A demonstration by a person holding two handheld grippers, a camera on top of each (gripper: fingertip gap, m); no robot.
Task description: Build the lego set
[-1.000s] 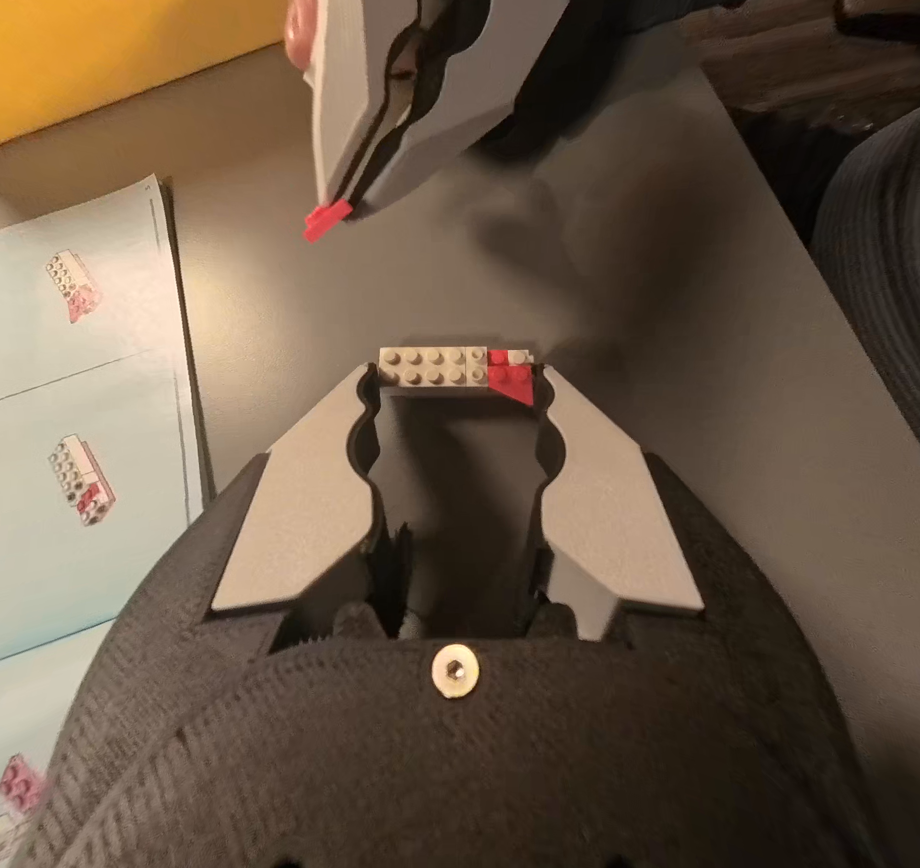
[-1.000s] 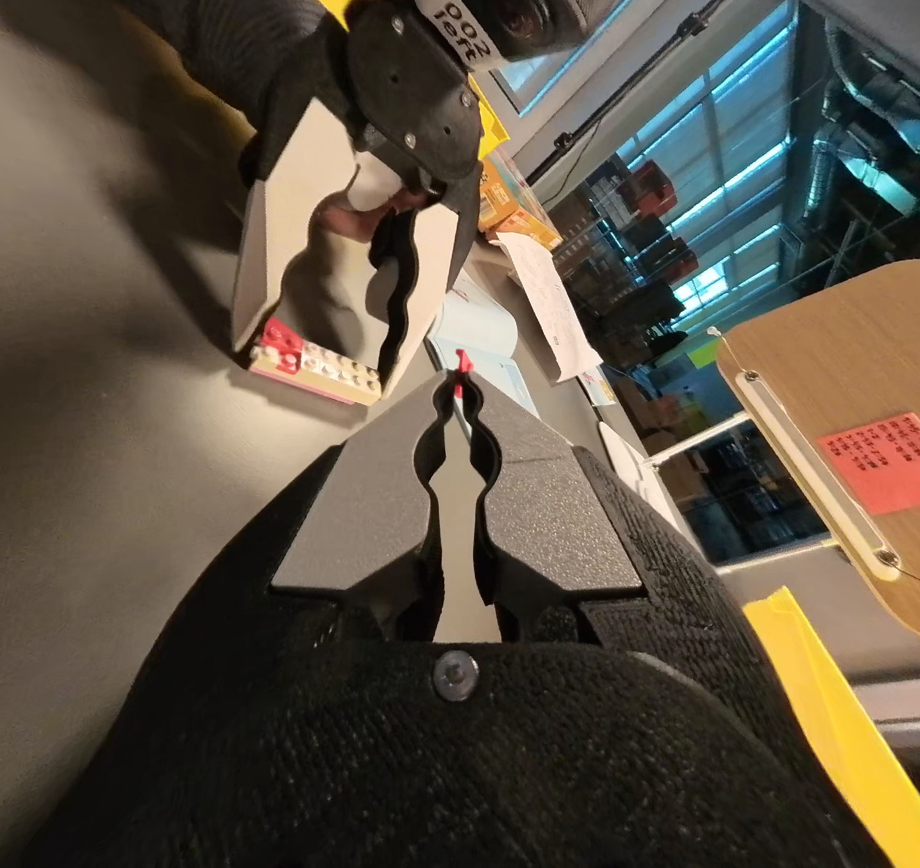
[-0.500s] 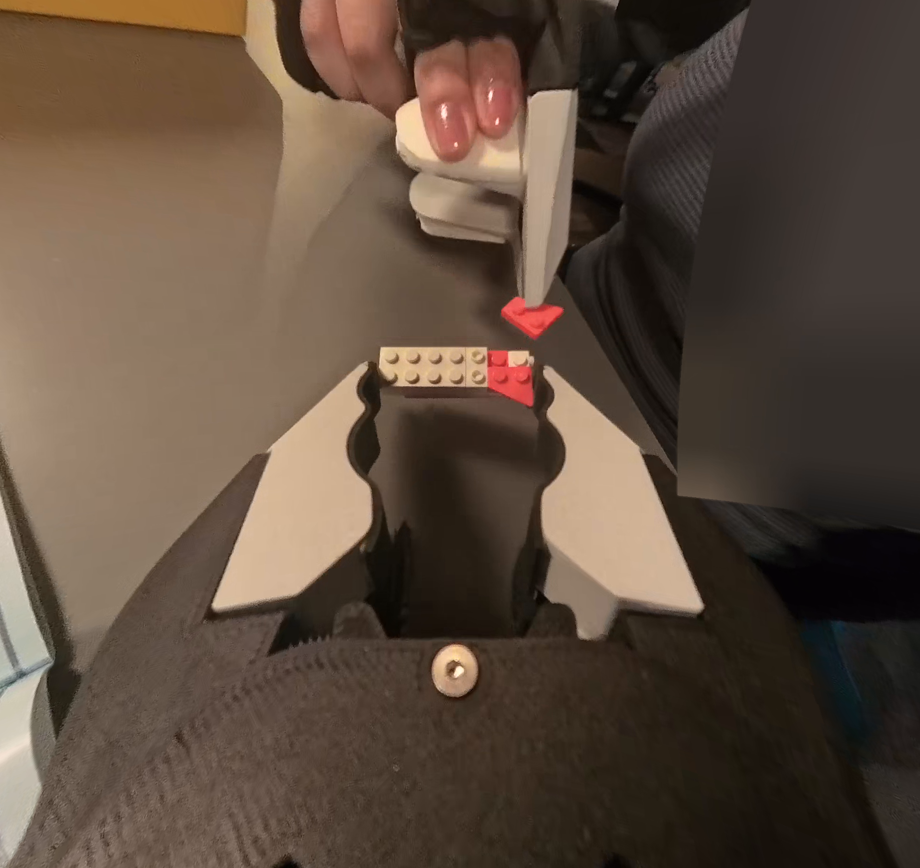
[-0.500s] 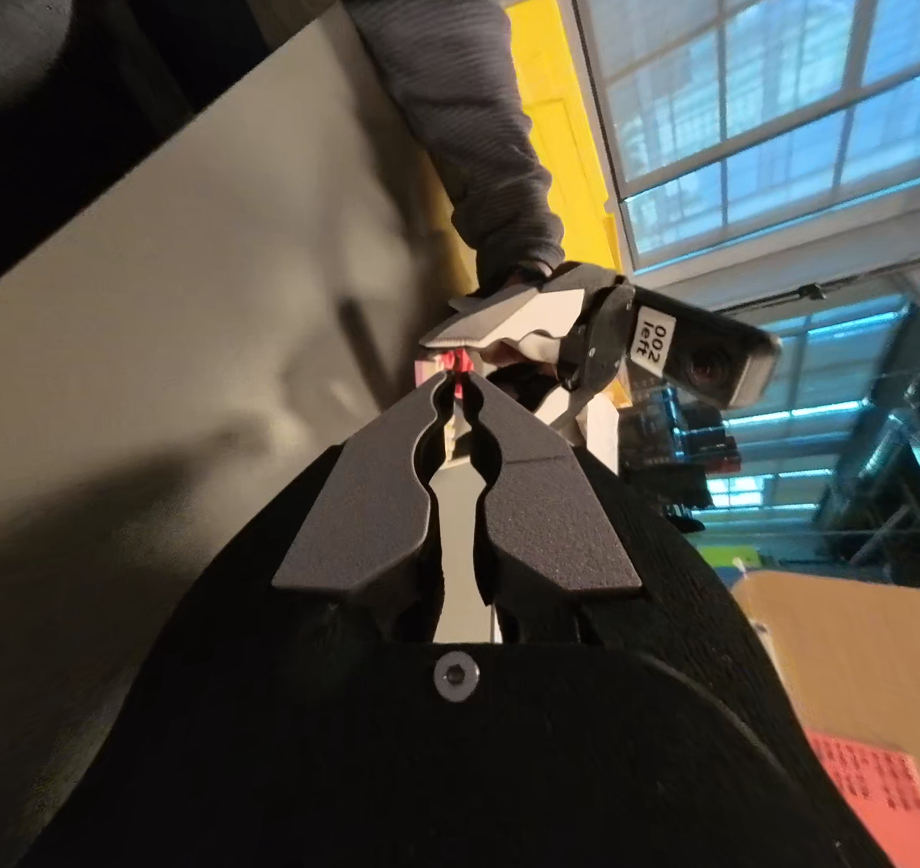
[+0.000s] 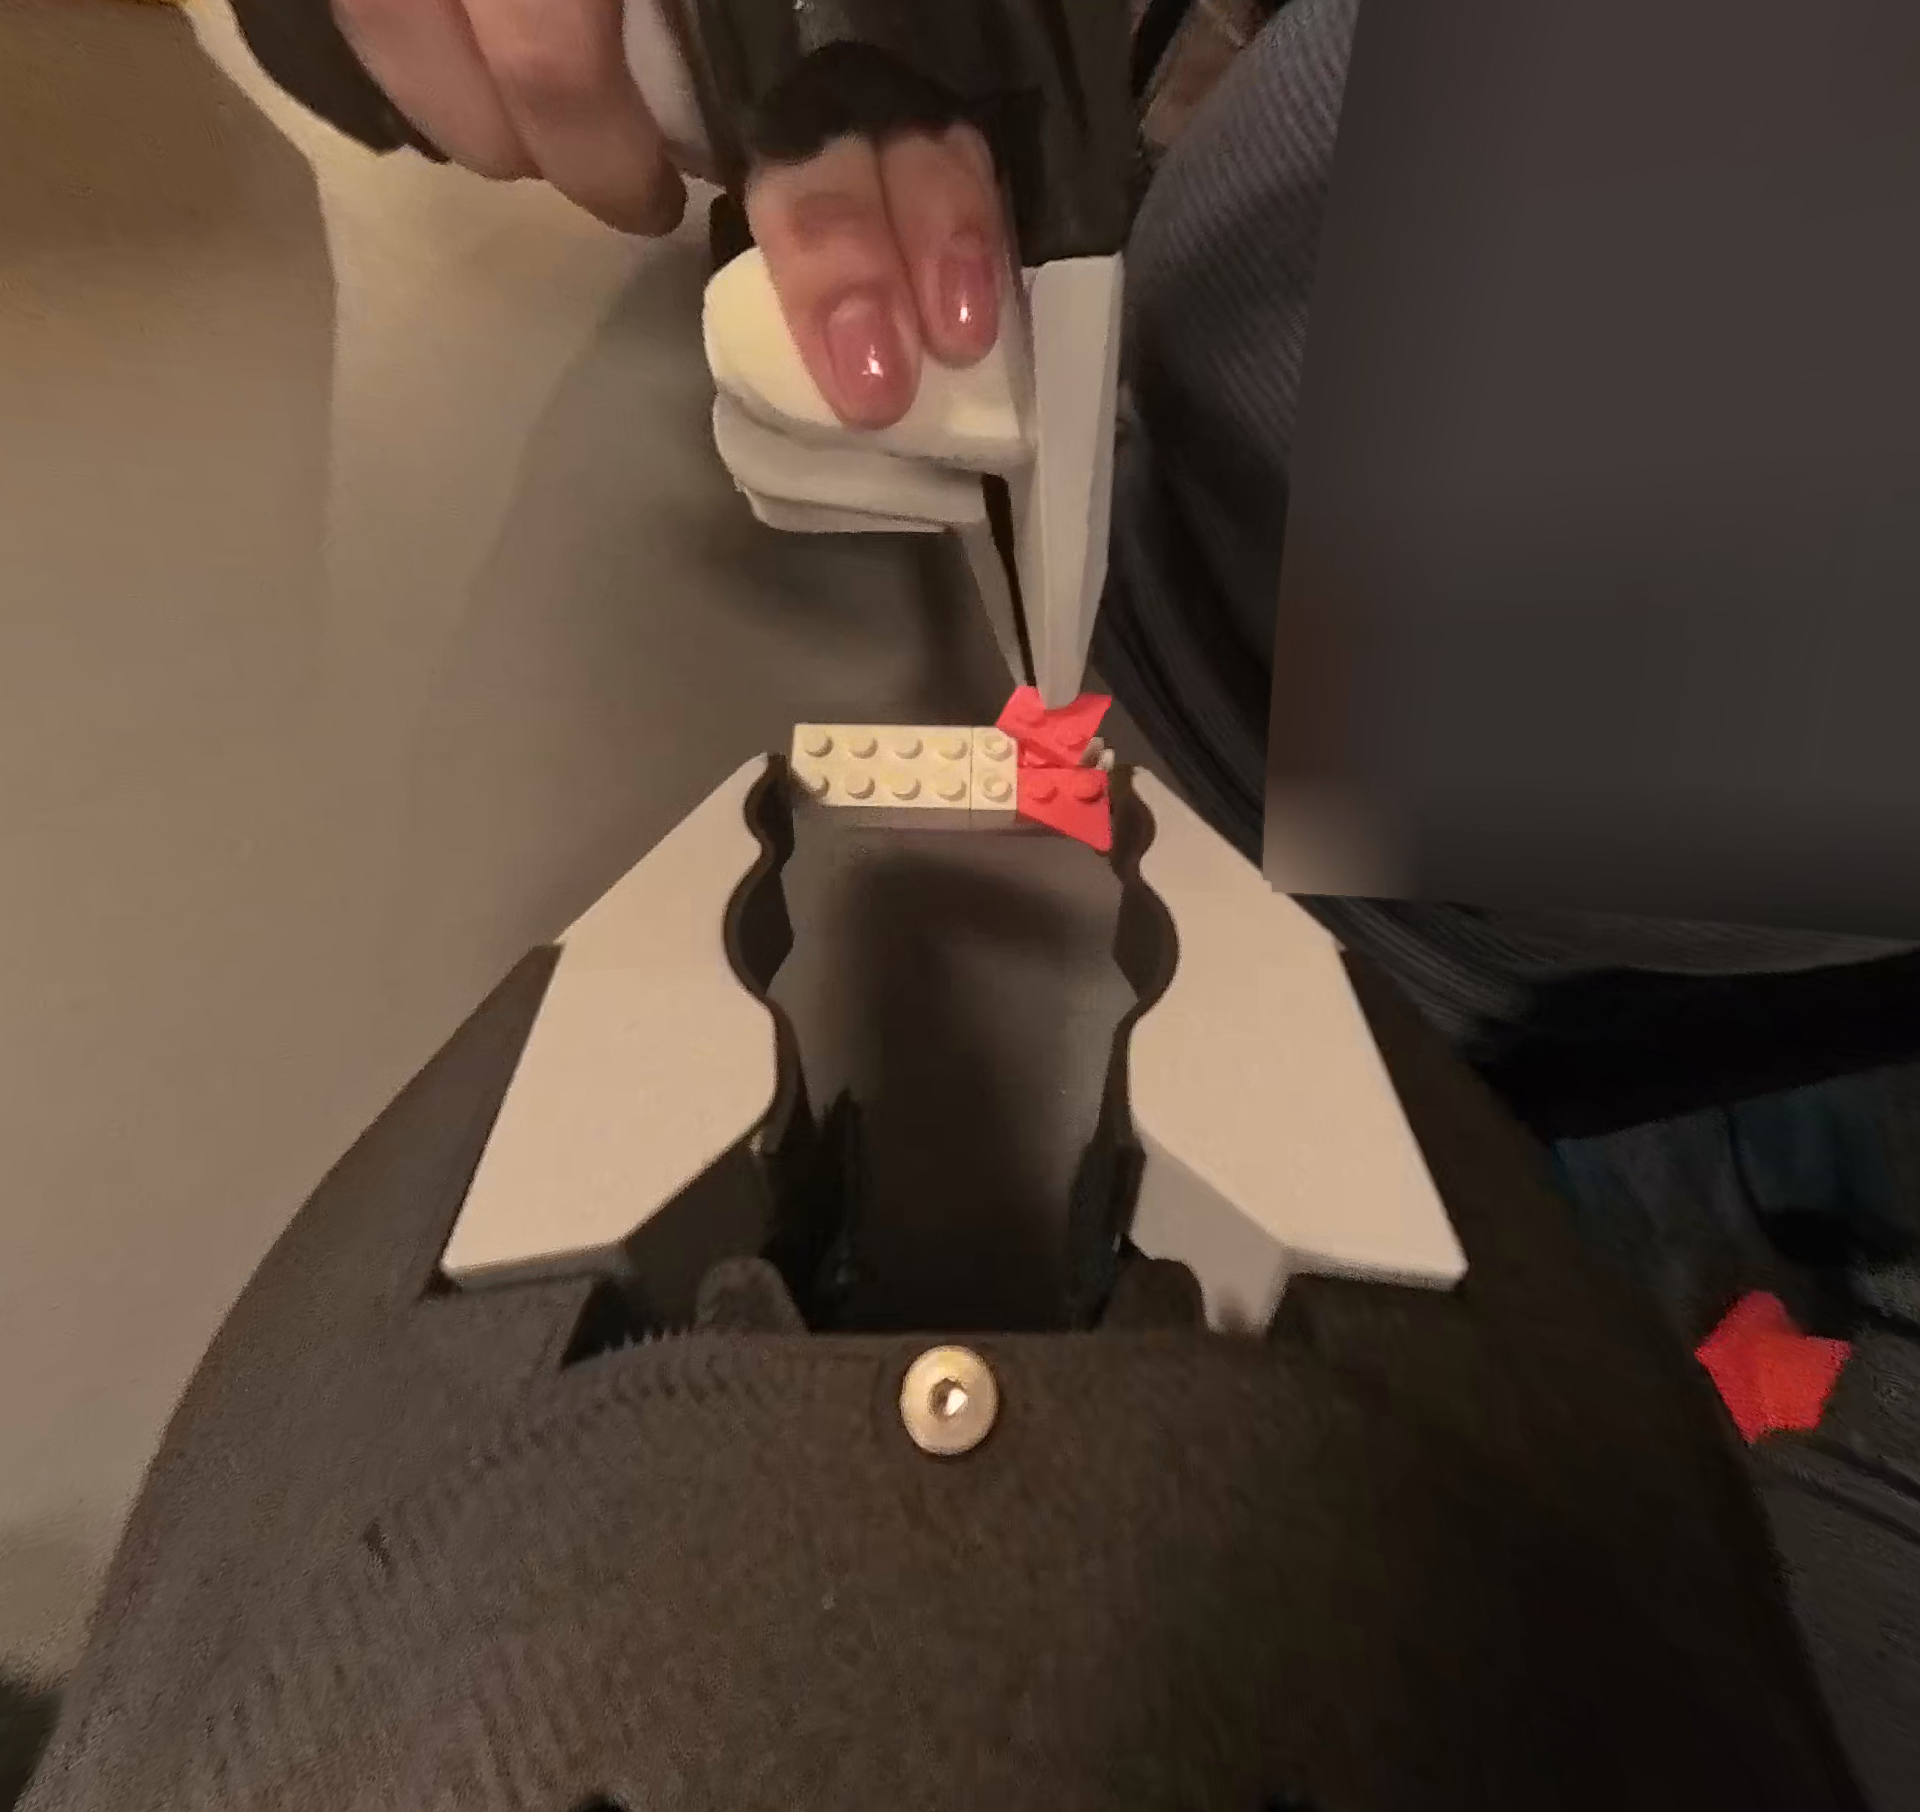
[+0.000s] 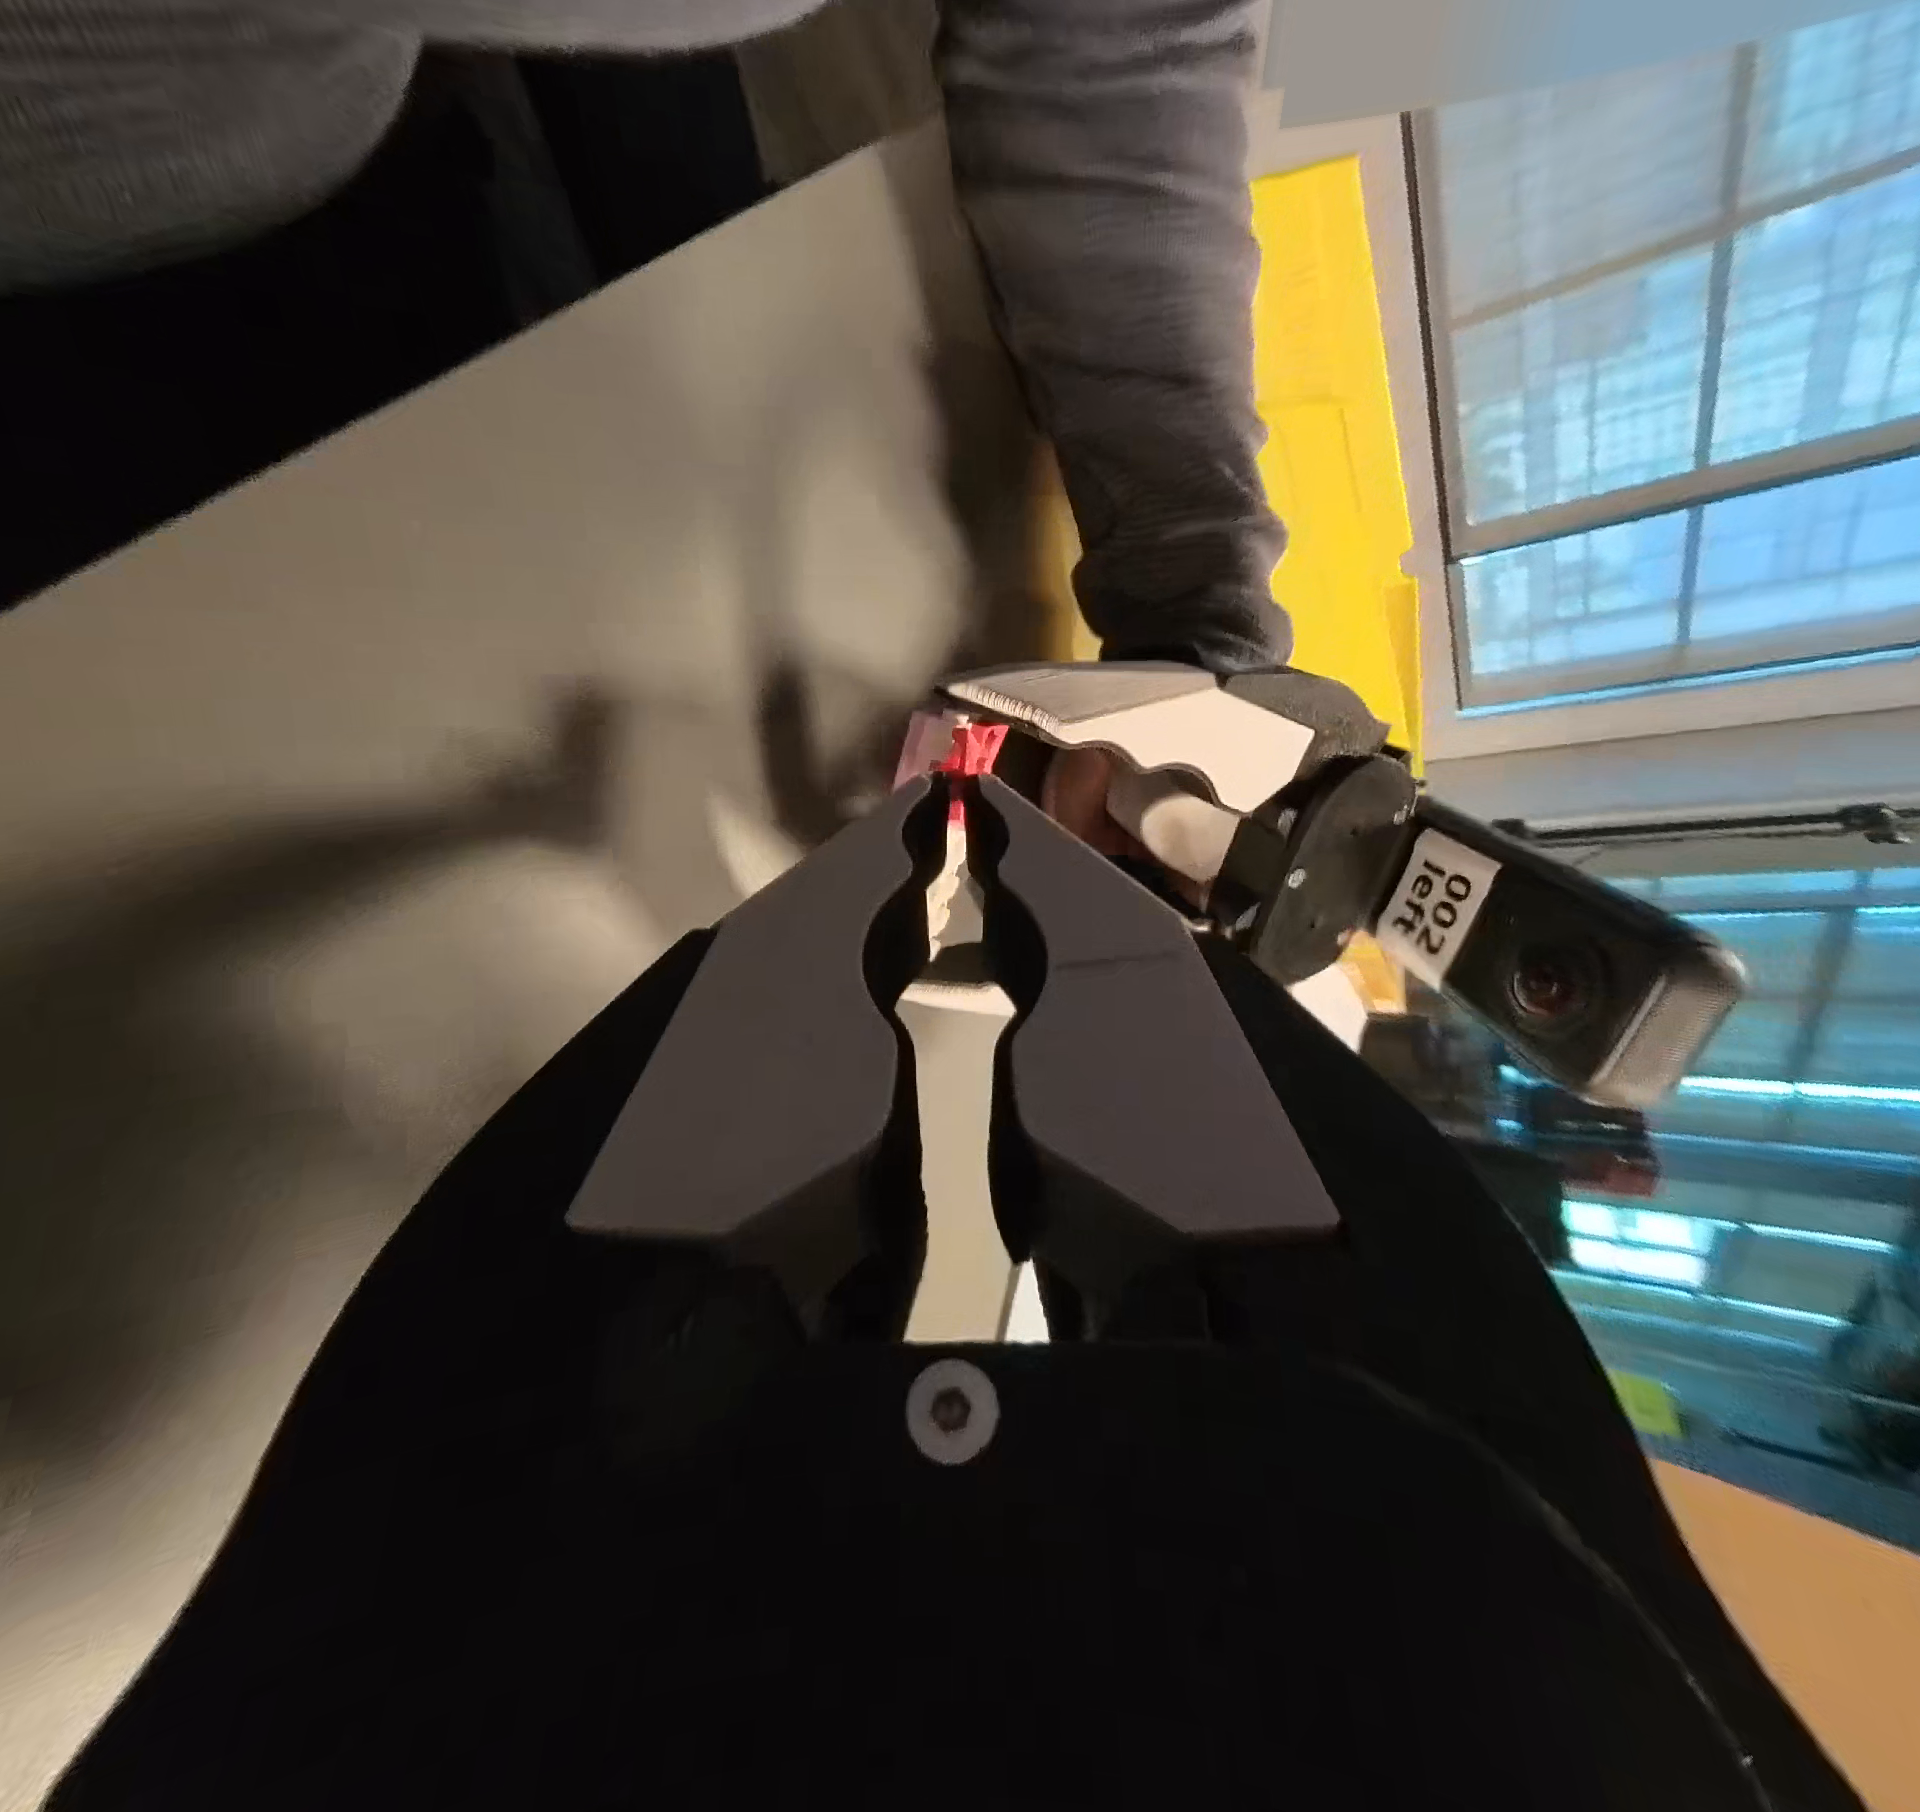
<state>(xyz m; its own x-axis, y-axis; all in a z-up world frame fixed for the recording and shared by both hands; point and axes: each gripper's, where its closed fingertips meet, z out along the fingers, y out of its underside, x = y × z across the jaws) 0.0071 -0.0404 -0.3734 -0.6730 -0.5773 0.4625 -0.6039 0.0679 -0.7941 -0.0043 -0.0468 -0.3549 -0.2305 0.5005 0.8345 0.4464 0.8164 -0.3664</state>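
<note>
My left gripper [image 5: 953,794] is shut on a small brick assembly [image 5: 899,770] and holds it across its length between the two fingertips. The assembly is cream studded bricks with a red wedge plate [image 5: 1065,808] at its right end. My right gripper [image 6: 956,791] is shut on a second small red wedge plate [image 6: 971,754]. In the left wrist view that gripper [image 5: 1055,661] comes down from above and presses its red plate [image 5: 1055,718] against the far right end of the assembly, tilted. The right wrist view shows the left gripper [image 6: 1143,734] just beyond my tips.
The grey table [image 5: 312,619] lies below. The person's hand [image 5: 883,308] grips the right gripper's handle, and a grey sleeve [image 6: 1122,308] runs to the left gripper. A yellow bin [image 6: 1320,360] stands behind. A red star-like shape [image 5: 1771,1373] lies low at the right. My two grippers' fingertips are within a few centimetres of each other.
The right gripper carried its red plate from the upper left over to the assembly's right end and lowered it onto the assembly. The left gripper swung round with the assembly still in its grasp.
</note>
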